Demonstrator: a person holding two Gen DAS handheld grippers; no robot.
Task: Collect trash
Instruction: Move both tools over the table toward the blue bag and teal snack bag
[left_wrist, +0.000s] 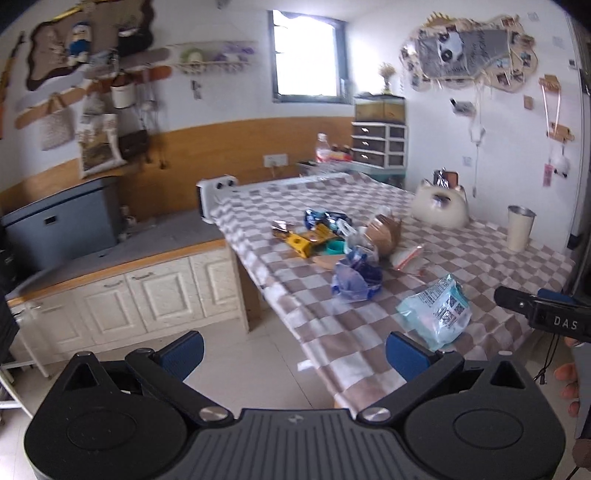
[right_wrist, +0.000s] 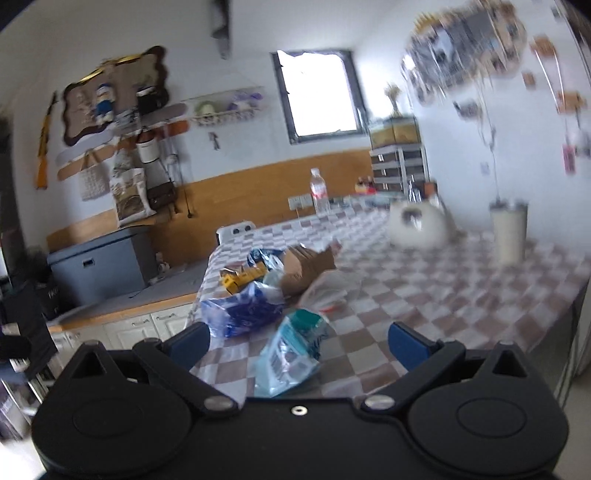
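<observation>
Your checkered table (left_wrist: 461, 258) carries the trash: a far heap of wrappers (left_wrist: 325, 236), a blue bag (left_wrist: 356, 277) nearer, and a pale teal packet (left_wrist: 437, 310) nearest. Your left gripper (left_wrist: 293, 354) and right gripper (right_wrist: 299, 345) both gape wide, holding nothing.

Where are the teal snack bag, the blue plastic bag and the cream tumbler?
teal snack bag (left_wrist: 437, 312), left wrist view, middle of its printed face.
blue plastic bag (left_wrist: 354, 275), left wrist view, crumpled centre.
cream tumbler (left_wrist: 519, 229), left wrist view, side wall.
</observation>
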